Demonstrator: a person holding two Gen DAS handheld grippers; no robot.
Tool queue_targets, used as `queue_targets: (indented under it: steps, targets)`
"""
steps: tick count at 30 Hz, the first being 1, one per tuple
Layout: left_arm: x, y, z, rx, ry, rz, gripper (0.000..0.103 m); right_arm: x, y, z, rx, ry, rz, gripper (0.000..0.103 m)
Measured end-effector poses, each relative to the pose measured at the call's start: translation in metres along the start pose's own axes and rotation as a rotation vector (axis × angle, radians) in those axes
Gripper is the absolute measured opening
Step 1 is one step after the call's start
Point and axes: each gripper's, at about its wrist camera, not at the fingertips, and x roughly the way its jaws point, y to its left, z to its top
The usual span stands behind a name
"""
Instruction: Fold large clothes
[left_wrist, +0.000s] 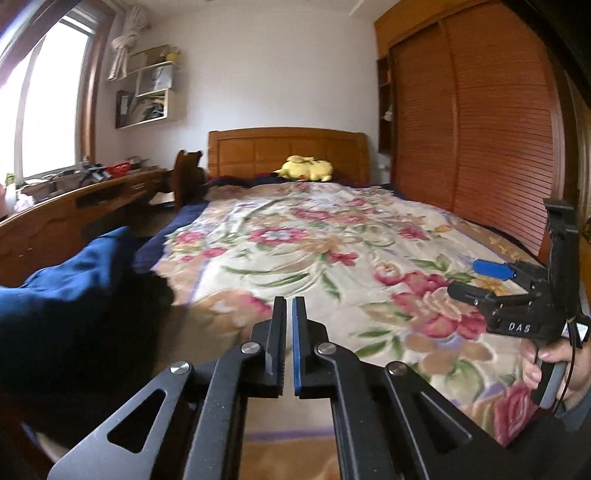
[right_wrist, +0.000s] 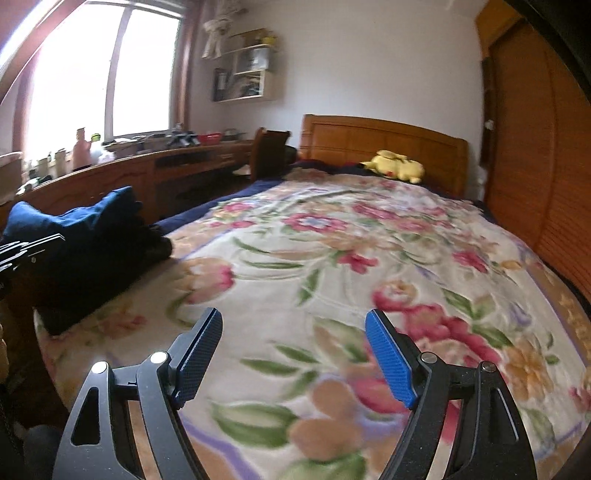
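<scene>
A pile of dark blue and black clothes (left_wrist: 66, 295) lies on the near left corner of the bed, over the floral blanket (left_wrist: 303, 243); it also shows in the right wrist view (right_wrist: 85, 243). My left gripper (left_wrist: 289, 306) is shut and empty, held above the blanket to the right of the pile. My right gripper (right_wrist: 295, 325) is open and empty above the blanket's near part; it shows at the right edge of the left wrist view (left_wrist: 476, 280), held by a hand.
A wooden headboard (left_wrist: 288, 151) and a yellow plush toy (left_wrist: 304, 170) are at the bed's far end. A wooden desk (left_wrist: 74, 210) with clutter runs along the left under the window. A louvred wardrobe (left_wrist: 480, 129) stands along the right.
</scene>
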Motion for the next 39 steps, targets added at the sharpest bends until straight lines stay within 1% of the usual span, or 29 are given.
queue_targets:
  steps: [3,4,5,6,7,8,11,13,19,25,31,33,39]
  targets:
    - [0.014,-0.021,0.006,-0.002,0.004,-0.029,0.003,-0.01,-0.015,-0.007,0.032,0.001,-0.025,0.081]
    - [0.019,-0.028,0.009,-0.005,0.004,-0.027,0.012,-0.013,-0.02,-0.009,0.042,0.0,-0.031,0.081]
    - [0.022,-0.032,0.01,-0.008,0.0,-0.025,0.043,-0.016,-0.025,-0.01,0.051,-0.002,-0.035,0.081]
    - [0.024,-0.035,0.012,-0.018,-0.012,-0.027,0.059,-0.017,-0.027,-0.01,0.06,-0.003,-0.041,0.081]
    - [0.025,-0.039,0.012,-0.034,-0.034,-0.036,0.088,-0.018,-0.03,-0.01,0.067,-0.006,-0.05,0.081]
    - [0.024,-0.042,0.012,-0.043,-0.05,-0.04,0.097,-0.019,-0.031,-0.011,0.072,-0.009,-0.06,0.081]
    - [0.031,-0.056,0.013,-0.019,-0.048,-0.032,0.102,-0.022,-0.035,-0.014,0.084,-0.013,-0.072,0.085]
    - [0.036,-0.062,0.01,-0.02,-0.037,-0.036,0.102,-0.021,-0.034,-0.016,0.092,-0.016,-0.085,0.087]
    - [0.047,-0.068,0.001,-0.041,-0.02,-0.048,0.102,-0.026,-0.037,-0.026,0.129,-0.045,-0.121,0.087]
    - [0.061,-0.077,-0.01,-0.011,-0.005,-0.034,0.102,-0.029,-0.037,-0.04,0.125,-0.097,-0.186,0.087]
    - [0.076,-0.083,-0.026,0.0,0.025,-0.014,0.102,-0.019,-0.043,-0.052,0.136,-0.115,-0.205,0.087]
    - [0.079,-0.085,-0.029,-0.001,0.033,-0.019,0.102,-0.015,-0.045,-0.054,0.143,-0.112,-0.201,0.087]
    - [0.081,-0.091,-0.033,0.009,0.035,-0.004,0.102,-0.011,-0.047,-0.054,0.157,-0.097,-0.186,0.087]
